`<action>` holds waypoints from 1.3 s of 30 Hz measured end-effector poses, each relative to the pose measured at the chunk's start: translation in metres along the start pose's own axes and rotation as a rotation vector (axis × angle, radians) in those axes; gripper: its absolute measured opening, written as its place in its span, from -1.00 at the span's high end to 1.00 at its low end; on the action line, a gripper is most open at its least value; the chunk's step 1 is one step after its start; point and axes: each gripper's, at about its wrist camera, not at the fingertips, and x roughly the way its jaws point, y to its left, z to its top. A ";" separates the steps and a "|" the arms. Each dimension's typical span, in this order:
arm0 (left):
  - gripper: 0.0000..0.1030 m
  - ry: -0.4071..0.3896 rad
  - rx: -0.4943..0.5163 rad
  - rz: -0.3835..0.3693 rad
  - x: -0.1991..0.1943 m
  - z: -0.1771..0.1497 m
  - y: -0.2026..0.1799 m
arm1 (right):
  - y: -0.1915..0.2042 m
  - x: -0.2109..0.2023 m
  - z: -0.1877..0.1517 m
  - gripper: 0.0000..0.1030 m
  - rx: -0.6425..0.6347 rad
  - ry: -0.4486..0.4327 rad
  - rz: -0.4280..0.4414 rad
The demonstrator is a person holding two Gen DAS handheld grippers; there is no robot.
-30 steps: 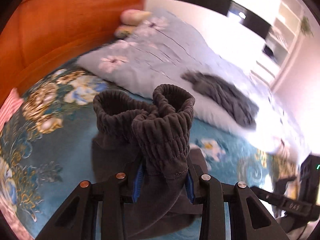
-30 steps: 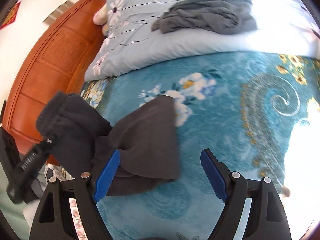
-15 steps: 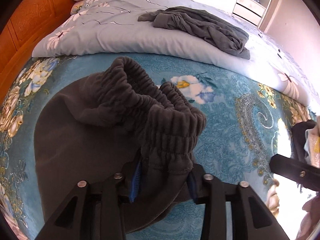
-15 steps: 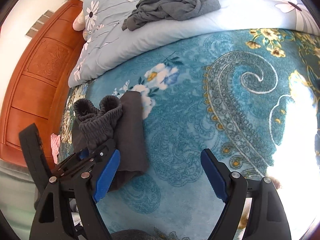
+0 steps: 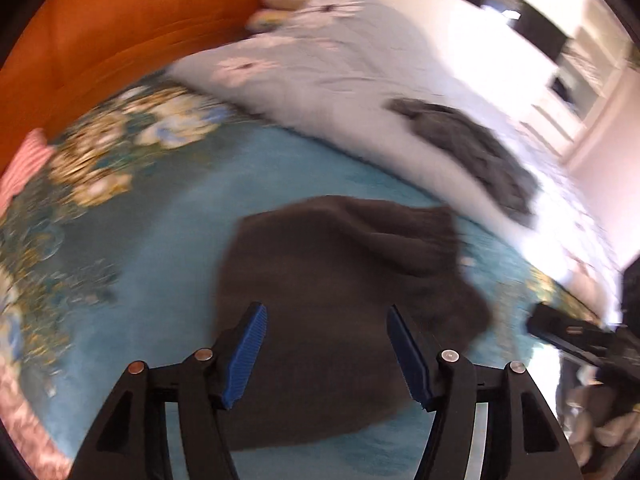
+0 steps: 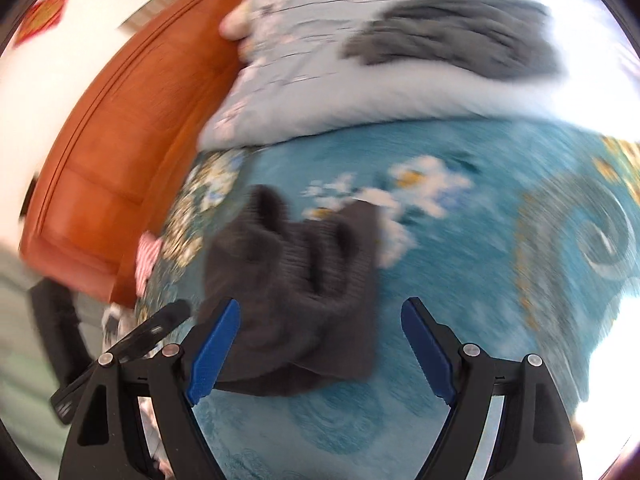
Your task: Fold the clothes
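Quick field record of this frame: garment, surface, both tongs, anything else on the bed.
garment: dark trousers, bunched flat on the blanket
left tongs: open, above trousers, gripping nothing
right tongs: open, empty, beside the trousers
other clothing: gray garment heaped on pale duvet
headboard: orange wood
image quality: motion blur in both views
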 end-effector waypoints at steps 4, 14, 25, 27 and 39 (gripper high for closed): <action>-0.29 0.055 -0.092 0.027 0.017 -0.004 0.032 | 0.033 0.035 0.029 -0.63 -0.131 0.020 0.015; -0.36 0.154 -0.097 -0.001 0.040 -0.048 0.048 | 0.045 0.088 0.043 -0.63 -0.129 0.126 0.063; -0.35 0.162 -0.106 -0.031 0.036 -0.055 0.039 | 0.017 0.110 0.034 0.02 0.067 0.215 0.037; -0.34 0.159 -0.112 -0.044 0.032 -0.053 0.039 | 0.017 0.105 0.034 0.15 0.077 0.211 0.060; -0.34 0.152 -0.154 -0.095 0.031 -0.039 0.044 | -0.028 0.099 0.034 0.50 0.173 0.169 -0.040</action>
